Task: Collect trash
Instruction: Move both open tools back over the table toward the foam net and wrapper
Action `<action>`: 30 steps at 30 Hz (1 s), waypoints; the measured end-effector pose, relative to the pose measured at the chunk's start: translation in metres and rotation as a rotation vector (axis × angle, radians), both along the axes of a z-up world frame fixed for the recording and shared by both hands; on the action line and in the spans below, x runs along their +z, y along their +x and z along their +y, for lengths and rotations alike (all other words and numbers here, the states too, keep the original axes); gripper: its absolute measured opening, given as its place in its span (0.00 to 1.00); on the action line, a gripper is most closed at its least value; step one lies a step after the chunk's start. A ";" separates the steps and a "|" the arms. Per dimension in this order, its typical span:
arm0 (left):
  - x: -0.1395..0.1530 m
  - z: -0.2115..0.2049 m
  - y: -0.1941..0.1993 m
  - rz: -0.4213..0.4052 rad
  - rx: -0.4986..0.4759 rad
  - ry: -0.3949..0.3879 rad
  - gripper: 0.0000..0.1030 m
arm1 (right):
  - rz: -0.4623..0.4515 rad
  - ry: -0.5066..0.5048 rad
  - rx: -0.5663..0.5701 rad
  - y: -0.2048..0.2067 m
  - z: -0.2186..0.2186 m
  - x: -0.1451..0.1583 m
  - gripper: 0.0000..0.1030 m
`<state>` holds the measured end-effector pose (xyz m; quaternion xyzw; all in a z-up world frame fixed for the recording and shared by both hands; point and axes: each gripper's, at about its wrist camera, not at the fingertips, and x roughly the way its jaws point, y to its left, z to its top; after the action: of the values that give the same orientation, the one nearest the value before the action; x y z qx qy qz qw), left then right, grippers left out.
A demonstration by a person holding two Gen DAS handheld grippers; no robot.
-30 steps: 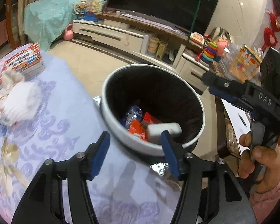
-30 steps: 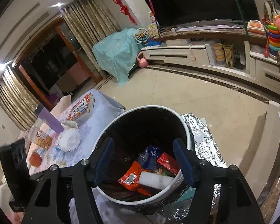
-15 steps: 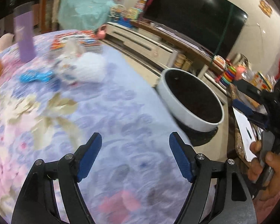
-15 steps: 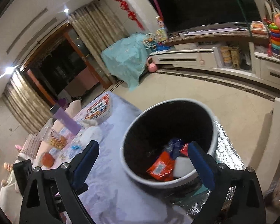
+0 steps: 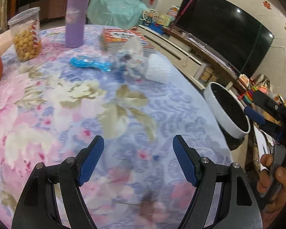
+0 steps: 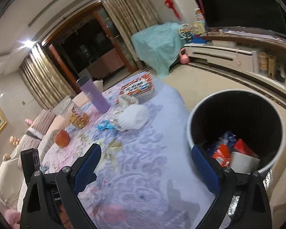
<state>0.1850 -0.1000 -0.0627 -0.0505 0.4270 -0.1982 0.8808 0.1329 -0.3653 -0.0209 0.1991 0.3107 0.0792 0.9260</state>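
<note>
Hovering over the flowered worktop [image 5: 124,118], the left gripper [image 5: 138,160] has its jaws spread with nothing between the blue pads; the right gripper [image 6: 145,169] is likewise spread wide and empty, its right pad overlapping the near rim of the trash bin [image 6: 236,131] in the picture. Judgement: both empty and angled toward the cloth, so the step in hand is likely reaching for the next piece of trash. Likely candidates sit in a cluster mid-worktop: a crumpled clear wrapper [image 5: 132,57] touching a white pleated paper cup [image 5: 157,69], with a blue plastic spoon-like item [image 5: 89,64] just beside them. Probably not trash: purple bottle [image 5: 75,17], snack jar [image 5: 26,35], stack of books [image 5: 124,38], all upright or stacked toward the far side. The bin stands beyond the worktop edge, presumably so items drop straight in. Left view shows the bin only obliquely, contents hidden, plus a hand [image 5: 276,177] on the other gripper's handle. Right view looks into the bin: red and blue wrappers [image 6: 224,150] and a white piece already inside; also an orange round fruit [image 6: 62,138].
</note>
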 end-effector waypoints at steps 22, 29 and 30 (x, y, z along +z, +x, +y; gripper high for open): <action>-0.013 0.024 0.049 0.042 0.042 0.022 0.74 | 0.032 -0.057 0.094 0.102 0.055 -0.031 0.93; -0.010 0.015 0.074 0.027 0.036 0.020 0.74 | 0.050 -0.026 0.065 0.137 0.047 -0.043 0.86; -0.009 0.013 0.077 0.027 0.034 0.016 0.74 | 0.053 -0.025 0.070 0.141 0.047 -0.044 0.82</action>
<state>0.2621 -0.0870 -0.0719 -0.0534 0.4393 -0.1792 0.8787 0.2738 -0.3186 -0.0650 0.1788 0.3430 0.1024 0.9165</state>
